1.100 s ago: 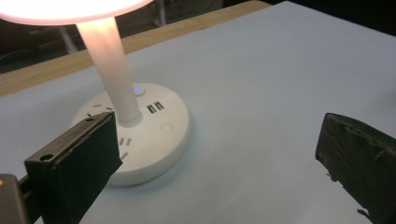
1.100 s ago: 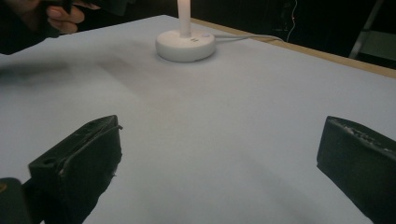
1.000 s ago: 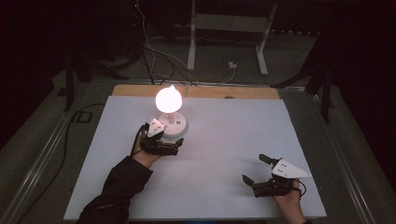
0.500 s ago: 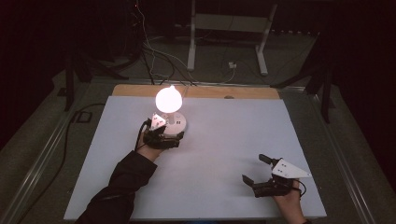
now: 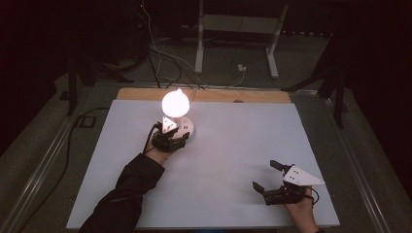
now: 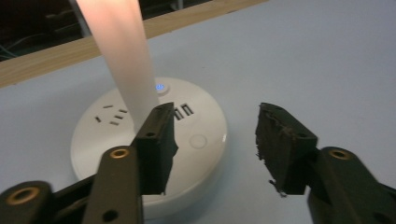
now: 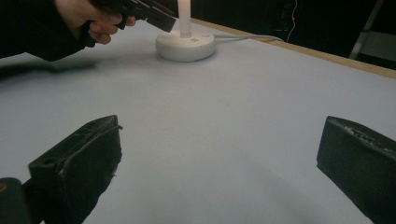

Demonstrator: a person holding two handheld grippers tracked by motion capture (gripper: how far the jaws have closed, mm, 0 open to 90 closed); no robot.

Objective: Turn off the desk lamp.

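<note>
Left gripper at lit lamp base, right gripper idle near table's front right.
White table [image 5: 233, 145]: left gripper [image 6: 212, 140] reaches forward over the round white socket base [image 6: 196, 140] at far left, jaws apart, holding nothing, one jaw above the base's top. Glowing lamp [image 5: 175, 103] stands upright in the base, small blue light on. Right gripper [image 5: 266, 177] low on the table, jaws wide, empty.
</note>
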